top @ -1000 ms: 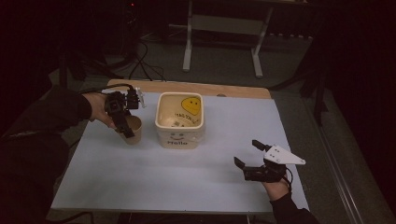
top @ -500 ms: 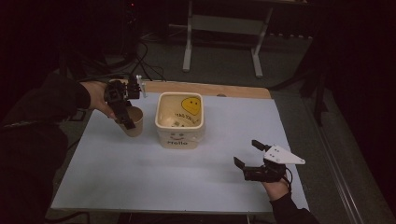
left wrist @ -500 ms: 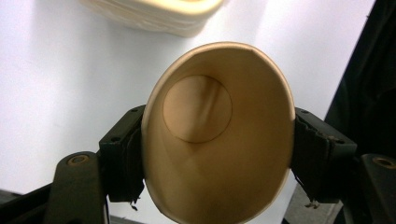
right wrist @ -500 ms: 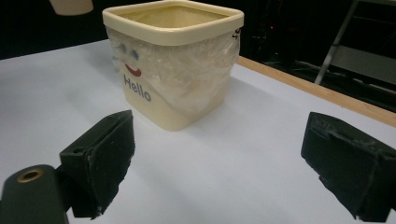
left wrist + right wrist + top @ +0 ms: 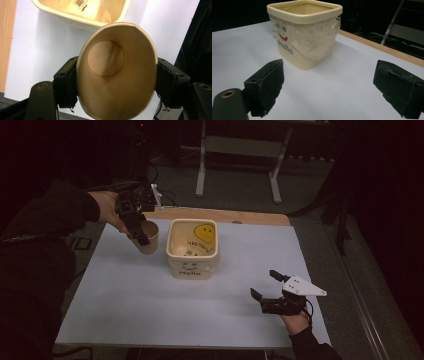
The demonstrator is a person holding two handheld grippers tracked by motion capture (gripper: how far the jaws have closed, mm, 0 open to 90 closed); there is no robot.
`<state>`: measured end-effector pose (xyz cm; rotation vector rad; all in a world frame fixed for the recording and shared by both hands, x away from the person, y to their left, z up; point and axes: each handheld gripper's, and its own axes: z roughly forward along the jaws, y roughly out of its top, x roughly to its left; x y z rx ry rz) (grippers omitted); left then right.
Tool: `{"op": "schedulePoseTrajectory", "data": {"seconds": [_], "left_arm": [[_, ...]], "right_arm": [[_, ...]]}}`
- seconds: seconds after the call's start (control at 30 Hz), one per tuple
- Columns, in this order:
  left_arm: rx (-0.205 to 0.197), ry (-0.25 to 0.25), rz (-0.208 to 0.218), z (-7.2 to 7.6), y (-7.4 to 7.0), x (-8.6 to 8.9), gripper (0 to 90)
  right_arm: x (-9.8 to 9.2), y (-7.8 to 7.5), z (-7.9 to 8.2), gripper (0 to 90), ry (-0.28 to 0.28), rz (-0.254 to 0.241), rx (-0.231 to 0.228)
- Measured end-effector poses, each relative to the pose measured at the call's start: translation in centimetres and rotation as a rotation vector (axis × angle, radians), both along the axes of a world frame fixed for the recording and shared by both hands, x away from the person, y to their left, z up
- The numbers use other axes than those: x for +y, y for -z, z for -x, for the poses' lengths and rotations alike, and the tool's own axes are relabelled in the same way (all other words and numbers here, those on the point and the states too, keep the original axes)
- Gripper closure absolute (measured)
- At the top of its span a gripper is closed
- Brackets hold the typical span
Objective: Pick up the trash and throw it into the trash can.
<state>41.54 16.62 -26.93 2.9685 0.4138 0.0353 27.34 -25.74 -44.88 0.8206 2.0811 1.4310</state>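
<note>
Cup (image 5: 117, 75) | clamped in left tongs (image 5: 135, 226) | beside bin (image 5: 193, 247)

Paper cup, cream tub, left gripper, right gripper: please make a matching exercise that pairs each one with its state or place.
Things:
1. paper cup
2. cream tub
3. left gripper
4. right gripper

States or places:
A. jaws wide open, nothing between them
B. stands on the table, "Hello" on its side
C. held off the table, squeezed oval
D. shut on the cup's sides

Pairs: 1-C, 2-B, 3-D, 4-A
</note>
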Motion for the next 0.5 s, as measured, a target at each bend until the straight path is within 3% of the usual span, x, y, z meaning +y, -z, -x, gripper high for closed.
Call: {"op": "schedulePoseTrajectory", "data": {"seconds": [0.5], "left_arm": [[-0.028, 0.037, 0.01, -1.0, -1.9, -2.5, 30.5]], "right_arm": [[-0.1, 0.0, 0.0, 9.6, -0.002, 0.0, 0.002]]}}
